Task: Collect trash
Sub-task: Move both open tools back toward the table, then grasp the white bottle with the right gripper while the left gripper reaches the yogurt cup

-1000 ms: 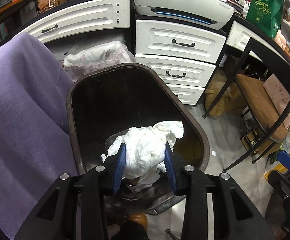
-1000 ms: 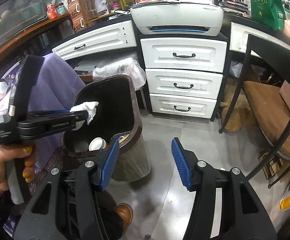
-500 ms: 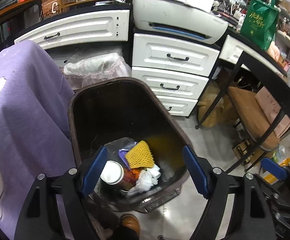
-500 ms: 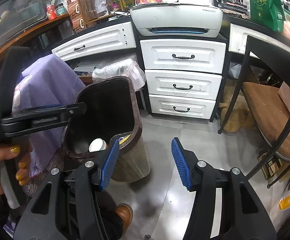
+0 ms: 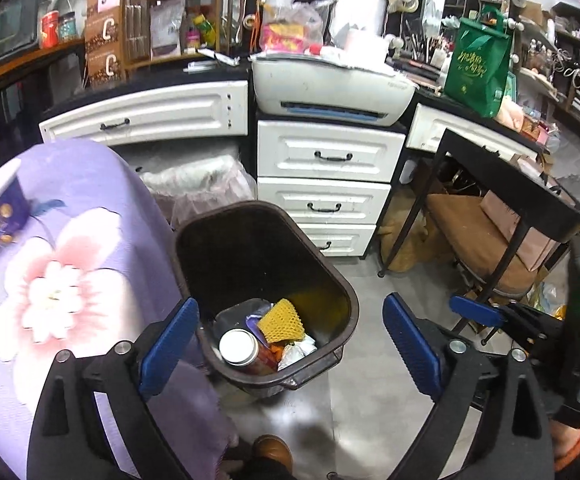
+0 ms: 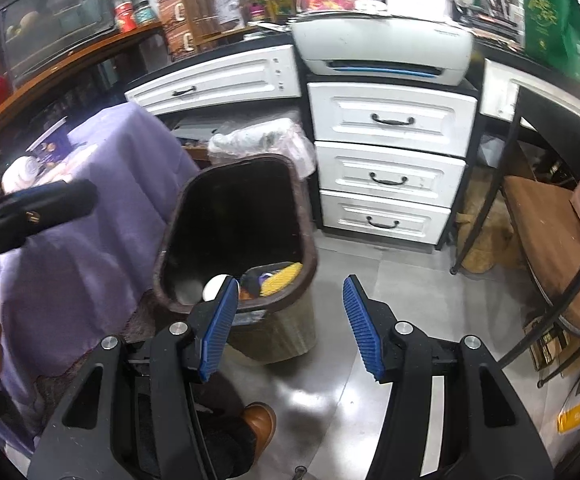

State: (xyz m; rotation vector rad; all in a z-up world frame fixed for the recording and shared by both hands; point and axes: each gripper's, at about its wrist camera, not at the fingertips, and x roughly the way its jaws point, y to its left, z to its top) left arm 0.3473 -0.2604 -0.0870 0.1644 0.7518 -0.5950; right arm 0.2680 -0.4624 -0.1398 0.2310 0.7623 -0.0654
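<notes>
A brown trash bin [image 5: 346,292] stands on the floor beside a purple-covered table. Inside lie a yellow foam net [image 5: 282,322], a white-lidded can [image 5: 238,346] and crumpled white paper [image 5: 296,350]. My left gripper [image 5: 290,302] hovers above the bin's near end, its jaws opening wide with nothing between them. My right gripper [image 6: 290,280] is open and empty, held over the floor just right of the bin [image 6: 310,240]. In the right wrist view the left gripper [image 6: 86,196] shows as a black bar at the left.
White drawers [image 5: 326,156] with a printer [image 5: 330,88] on top stand behind the bin. A plastic-lined bin [image 5: 198,188] sits behind the brown one. A black-framed stool with a brown seat [image 5: 478,240] is at the right. A brown shoe [image 5: 274,450] is near the bottom edge.
My left gripper let go of a wad of white paper, which dropped into the bin. Its jaws spread wide and it rose and drew back. The right gripper stayed put.
</notes>
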